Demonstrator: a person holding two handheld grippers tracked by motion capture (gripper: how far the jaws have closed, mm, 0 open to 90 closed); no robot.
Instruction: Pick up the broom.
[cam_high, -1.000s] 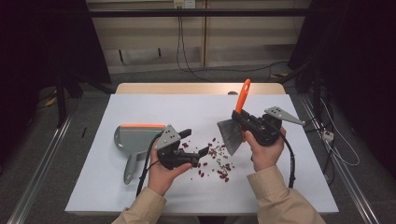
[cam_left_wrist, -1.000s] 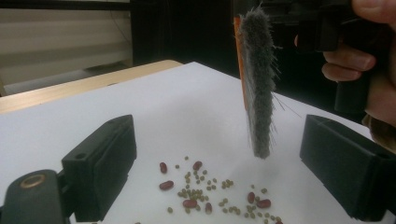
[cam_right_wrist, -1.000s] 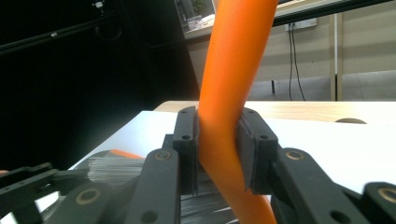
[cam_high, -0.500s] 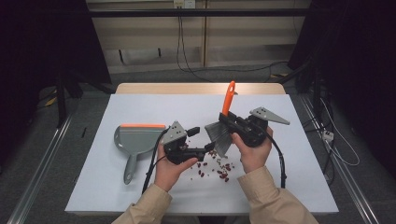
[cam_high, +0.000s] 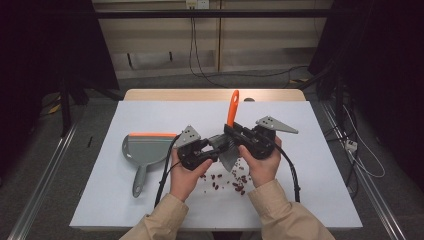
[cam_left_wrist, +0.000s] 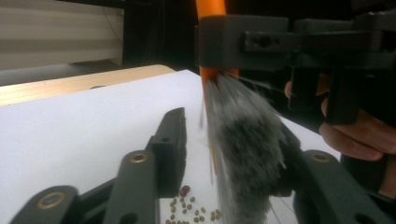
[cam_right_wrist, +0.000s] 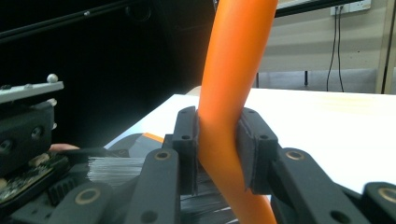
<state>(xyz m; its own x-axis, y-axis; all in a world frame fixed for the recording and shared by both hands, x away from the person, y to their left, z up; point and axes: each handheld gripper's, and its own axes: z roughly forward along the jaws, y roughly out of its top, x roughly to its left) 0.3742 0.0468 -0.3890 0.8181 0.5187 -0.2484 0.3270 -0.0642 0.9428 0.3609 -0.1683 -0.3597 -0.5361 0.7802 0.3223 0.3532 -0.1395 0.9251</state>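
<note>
Beans (cam_high: 227, 179) lie scattered on the white table (cam_high: 310, 170); the sweeping is not yet done.

Your right gripper (cam_right_wrist: 218, 149) is clamped on the orange handle of the brush (cam_high: 231, 109), and its grey bristles (cam_left_wrist: 243, 140) hang between the parted jaws of your left gripper (cam_left_wrist: 229, 154), which holds nothing. The grey dustpan (cam_high: 146, 150) lies apart on the left, with no beans visible in it. I judge that all the gathering into the pan remains.
</note>
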